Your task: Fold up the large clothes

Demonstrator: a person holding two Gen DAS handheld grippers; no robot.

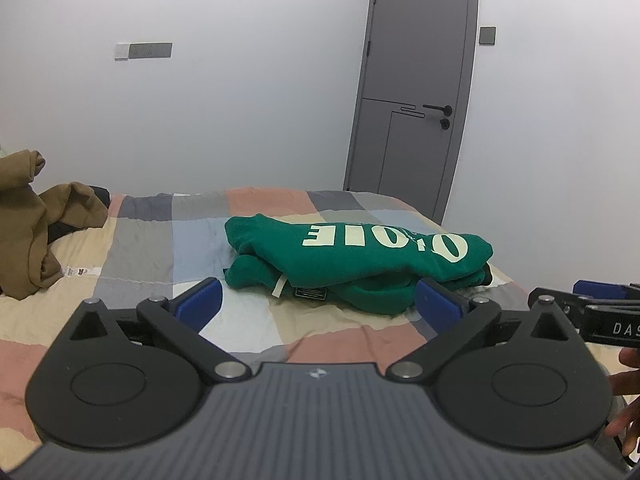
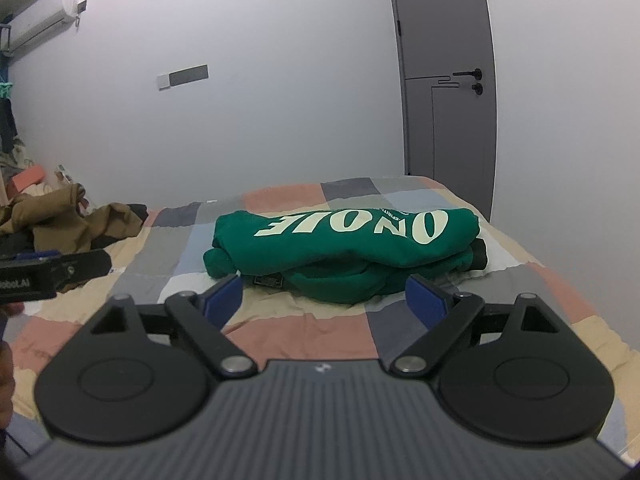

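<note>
On the checked bedspread (image 1: 132, 236), mid-bed and short of the grey door (image 1: 416, 80), sits the green sweatshirt (image 1: 360, 256), already folded into a thick bundle w/ its pale lettering on top. Both my grippers hang just short of its near edge, not touching it. Left gripper (image 1: 318, 300) is spread wide, nothing btwn the blue pads; right gripper (image 2: 324, 296) likewise released and empty.

Step in hand, as I judge it: fold on this garment looks done, and I'm hovering off it. Next move prob. calls for either squaring up the bundle's loose near edge, where a tag (image 1: 279, 285) and a lumpy roll stick out, or shifting over to the brown garment (image 1: 36, 216) heaped left of the sweatshirt, well apart from it.

Long axis of the sweatshirt runs across my view, left-right, roughly parallel to the wall behind. Lettering reads upside-down from my side, so its top points toward me. A dark bit (image 2: 478, 256) pokes out at its right end; can't tell what.
</note>
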